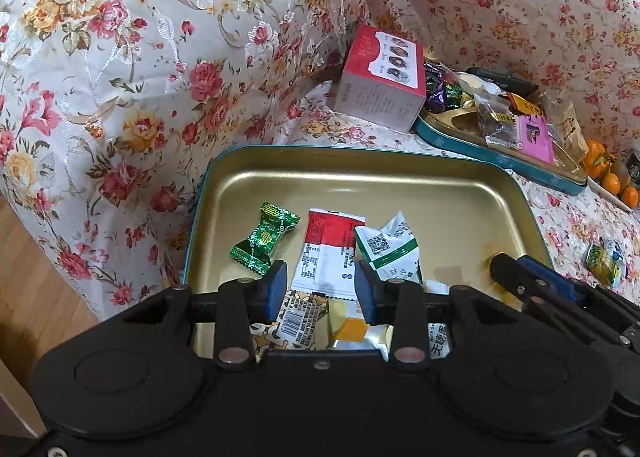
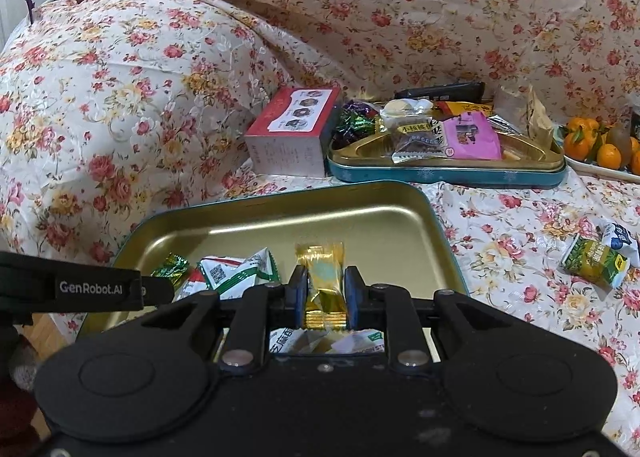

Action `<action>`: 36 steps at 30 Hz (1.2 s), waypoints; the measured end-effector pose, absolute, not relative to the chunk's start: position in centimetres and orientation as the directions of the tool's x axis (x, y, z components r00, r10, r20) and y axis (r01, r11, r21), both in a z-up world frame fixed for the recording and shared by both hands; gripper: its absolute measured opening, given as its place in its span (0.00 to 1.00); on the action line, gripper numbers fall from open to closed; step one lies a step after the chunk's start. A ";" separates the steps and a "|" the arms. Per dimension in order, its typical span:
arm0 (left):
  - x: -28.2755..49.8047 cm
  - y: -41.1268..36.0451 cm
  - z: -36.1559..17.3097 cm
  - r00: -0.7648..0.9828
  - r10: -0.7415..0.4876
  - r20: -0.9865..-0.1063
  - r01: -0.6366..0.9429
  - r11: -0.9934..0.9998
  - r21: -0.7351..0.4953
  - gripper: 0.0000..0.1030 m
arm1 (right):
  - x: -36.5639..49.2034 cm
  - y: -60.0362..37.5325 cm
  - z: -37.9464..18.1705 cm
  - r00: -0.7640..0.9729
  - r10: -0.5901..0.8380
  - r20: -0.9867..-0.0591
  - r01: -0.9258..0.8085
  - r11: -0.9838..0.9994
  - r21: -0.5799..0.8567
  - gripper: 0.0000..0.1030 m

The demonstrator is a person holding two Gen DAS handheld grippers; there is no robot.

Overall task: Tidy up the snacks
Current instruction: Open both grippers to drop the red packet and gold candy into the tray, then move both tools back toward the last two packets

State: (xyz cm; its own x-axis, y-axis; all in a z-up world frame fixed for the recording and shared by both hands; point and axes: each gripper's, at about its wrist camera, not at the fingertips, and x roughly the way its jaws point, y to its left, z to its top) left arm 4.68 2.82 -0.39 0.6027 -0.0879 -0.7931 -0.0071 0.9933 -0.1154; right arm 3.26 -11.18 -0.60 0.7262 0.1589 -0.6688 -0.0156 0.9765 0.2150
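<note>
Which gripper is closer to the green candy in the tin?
Left. The left gripper hangs open just beside the green candy; the right gripper, clamping a gold candy, sits further right.

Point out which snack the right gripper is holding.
The gold-wrapped candy, pinched upright in the right gripper over the near tin; the other snacks lie loose.

We see a cream sofa cover (image 2: 500, 225) strewn with red, pink and yellow flowers. The near tin tray (image 2: 384, 213) is gold inside with a teal rim, like the far tin (image 2: 448, 173), whose teal wall carries pale snowflakes. In the near tray lie a green foil candy (image 1: 265, 239), a red-and-white packet (image 1: 330, 249) and a white packet with green stripes (image 1: 390, 247). The right gripper (image 2: 322, 293), black with blue pads, holds a gold wrapper (image 2: 322, 277). The box (image 2: 292, 133) is red and white; the oranges (image 2: 592, 141) are bright orange.
</note>
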 end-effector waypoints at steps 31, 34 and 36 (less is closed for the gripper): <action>3.1 0.0 0.3 0.608 -0.085 -0.790 0.076 0.996 -0.048 0.44 | 0.0 -13.1 0.8 0.739 0.111 -0.664 0.015 0.983 0.181 0.26; 2.8 -0.6 0.3 0.608 -0.093 -0.788 0.096 0.994 -0.043 0.44 | -0.6 -14.0 0.6 0.737 0.096 -0.669 0.030 0.984 0.174 0.26; 2.5 -1.2 0.3 0.608 -0.102 -0.788 0.115 0.993 -0.040 0.44 | -1.0 -14.7 0.4 0.735 0.082 -0.673 0.044 0.985 0.168 0.26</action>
State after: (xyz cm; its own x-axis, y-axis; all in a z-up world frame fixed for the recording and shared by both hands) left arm 2.52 -1.24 0.30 0.6078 -0.1016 -0.7876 0.1145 0.9926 -0.0397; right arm -0.99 -14.69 0.41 0.7347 0.0820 -0.6734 0.0439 0.9849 0.1677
